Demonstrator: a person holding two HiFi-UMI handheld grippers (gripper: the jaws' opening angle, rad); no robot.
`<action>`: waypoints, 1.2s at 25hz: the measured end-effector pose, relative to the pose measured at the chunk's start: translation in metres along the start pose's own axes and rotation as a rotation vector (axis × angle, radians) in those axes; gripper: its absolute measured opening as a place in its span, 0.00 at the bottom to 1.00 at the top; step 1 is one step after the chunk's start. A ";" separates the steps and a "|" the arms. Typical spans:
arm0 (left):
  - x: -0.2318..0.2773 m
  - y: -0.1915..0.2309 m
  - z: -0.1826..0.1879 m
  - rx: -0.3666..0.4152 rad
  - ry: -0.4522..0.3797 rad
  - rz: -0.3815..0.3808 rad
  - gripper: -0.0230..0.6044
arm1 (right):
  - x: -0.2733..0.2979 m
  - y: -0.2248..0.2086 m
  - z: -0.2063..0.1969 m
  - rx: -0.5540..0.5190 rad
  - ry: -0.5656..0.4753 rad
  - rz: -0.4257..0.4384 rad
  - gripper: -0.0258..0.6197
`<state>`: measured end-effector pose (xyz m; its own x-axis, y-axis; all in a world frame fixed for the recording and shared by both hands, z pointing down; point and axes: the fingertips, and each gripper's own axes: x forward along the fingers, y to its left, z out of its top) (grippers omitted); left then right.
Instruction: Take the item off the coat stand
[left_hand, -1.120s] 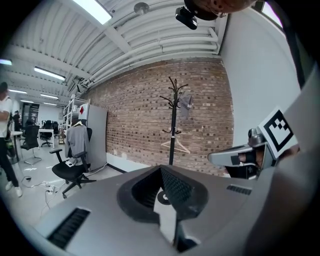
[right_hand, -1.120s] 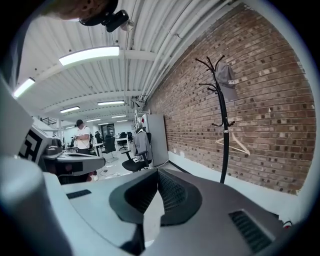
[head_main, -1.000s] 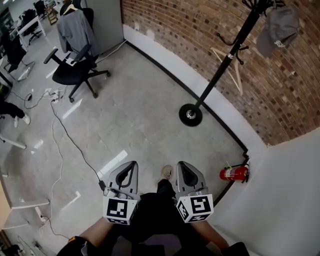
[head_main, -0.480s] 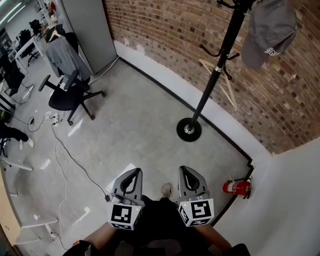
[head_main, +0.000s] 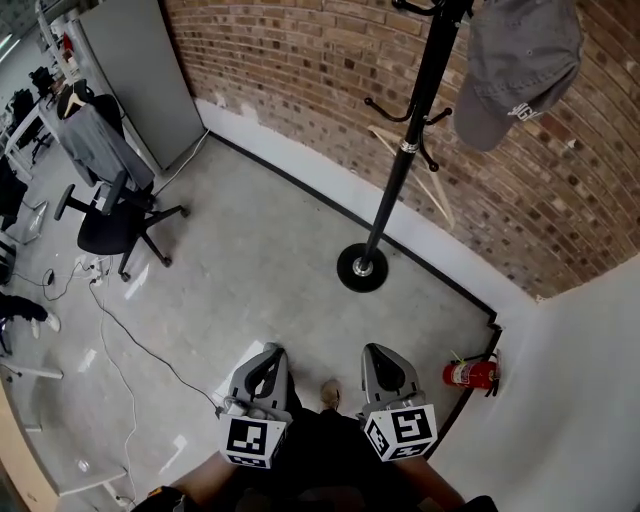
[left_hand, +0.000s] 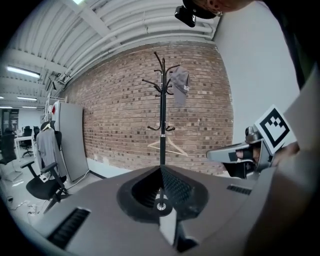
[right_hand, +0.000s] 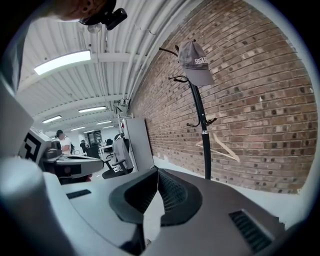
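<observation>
A grey cap (head_main: 515, 70) hangs from a top hook of the black coat stand (head_main: 400, 150), whose round base (head_main: 361, 268) rests on the floor by the brick wall. A wooden hanger (head_main: 420, 190) hangs from a lower hook. My left gripper (head_main: 265, 365) and right gripper (head_main: 385, 365) are held low, side by side, well short of the stand, both shut on nothing. The left gripper view shows the cap (left_hand: 180, 86) high on the stand (left_hand: 162, 125). In the right gripper view the cap (right_hand: 195, 62) sits up and to the right.
A red fire extinguisher (head_main: 468, 375) stands in the corner by the white wall on the right. An office chair (head_main: 110, 225), a hanging grey jacket (head_main: 95, 140) and floor cables (head_main: 130, 340) lie to the left. A grey cabinet (head_main: 140, 70) stands against the brick wall.
The head view has moved closer to the stand and turned up, so the cap and pole look larger. Both grippers stay low and side by side, still shut.
</observation>
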<state>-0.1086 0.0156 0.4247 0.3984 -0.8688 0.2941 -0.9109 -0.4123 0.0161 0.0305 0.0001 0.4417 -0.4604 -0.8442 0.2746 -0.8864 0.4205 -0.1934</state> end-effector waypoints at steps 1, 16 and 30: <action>0.007 0.004 0.003 0.002 -0.010 -0.017 0.08 | 0.004 -0.003 0.001 0.006 0.002 -0.018 0.06; 0.121 0.133 0.038 -0.016 -0.009 -0.236 0.08 | 0.140 -0.006 0.051 0.161 -0.019 -0.191 0.06; 0.193 0.140 0.099 0.000 -0.086 -0.248 0.08 | 0.162 -0.084 0.168 0.335 -0.326 -0.079 0.06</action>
<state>-0.1484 -0.2371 0.3887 0.6173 -0.7612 0.1989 -0.7842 -0.6156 0.0777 0.0390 -0.2275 0.3446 -0.3052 -0.9523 0.0009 -0.8291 0.2653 -0.4921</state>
